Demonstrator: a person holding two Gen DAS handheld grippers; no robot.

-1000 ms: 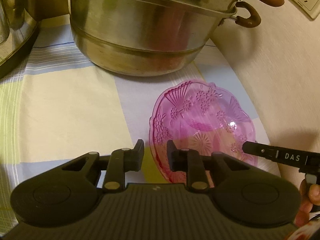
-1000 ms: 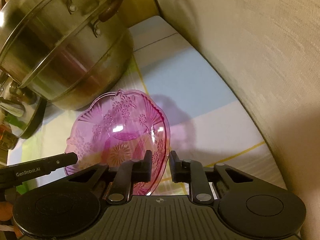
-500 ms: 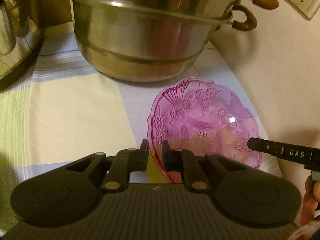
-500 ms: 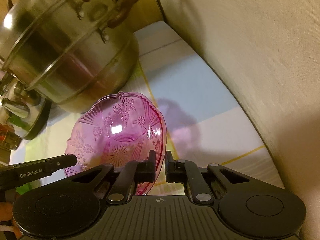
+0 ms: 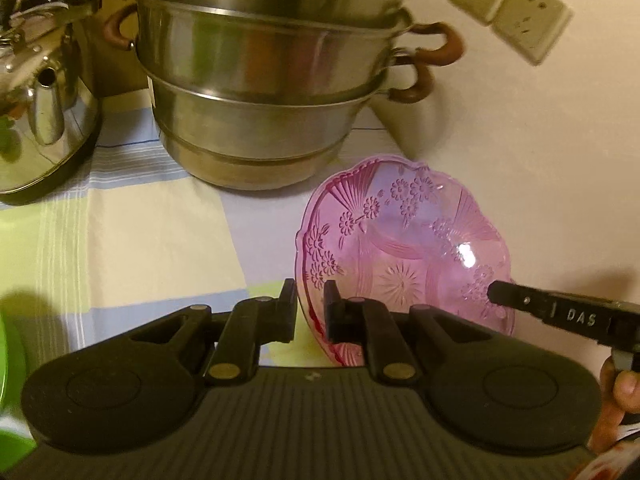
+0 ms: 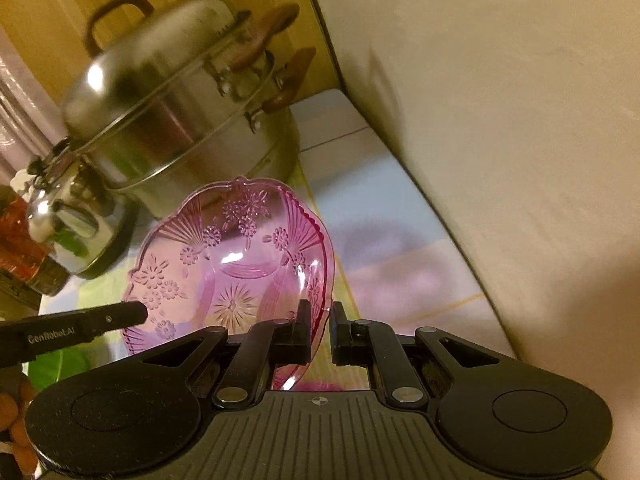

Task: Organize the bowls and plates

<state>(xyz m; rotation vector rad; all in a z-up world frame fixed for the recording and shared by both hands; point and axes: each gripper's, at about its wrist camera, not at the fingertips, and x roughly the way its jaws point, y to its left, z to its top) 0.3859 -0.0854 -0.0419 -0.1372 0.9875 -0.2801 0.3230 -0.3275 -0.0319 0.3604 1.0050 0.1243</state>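
A clear pink glass plate (image 5: 404, 248) with pressed flowers and a scalloped rim is held up off the checked tablecloth (image 5: 152, 240), level with the steamer's base. My left gripper (image 5: 310, 308) is shut on its left rim. My right gripper (image 6: 320, 328) is shut on the opposite rim of the plate (image 6: 236, 264). The right gripper's finger marked DAS (image 5: 560, 314) shows at the plate's right edge in the left wrist view. The left gripper's finger marked GenRobot.AI (image 6: 80, 326) shows at the plate's left edge in the right wrist view.
A large steel two-tier steamer pot (image 5: 272, 92) with brown handles stands right behind the plate. A steel kettle (image 5: 36, 108) stands at the left. A beige wall (image 6: 500, 120) with sockets (image 5: 508, 12) runs close along the right. A green object (image 5: 10, 364) lies at the left edge.
Both grippers closed onto the plate's opposite rims, then lifted it off the cloth. The views rose, so more of the steamer, the kettle and the wall came into sight.
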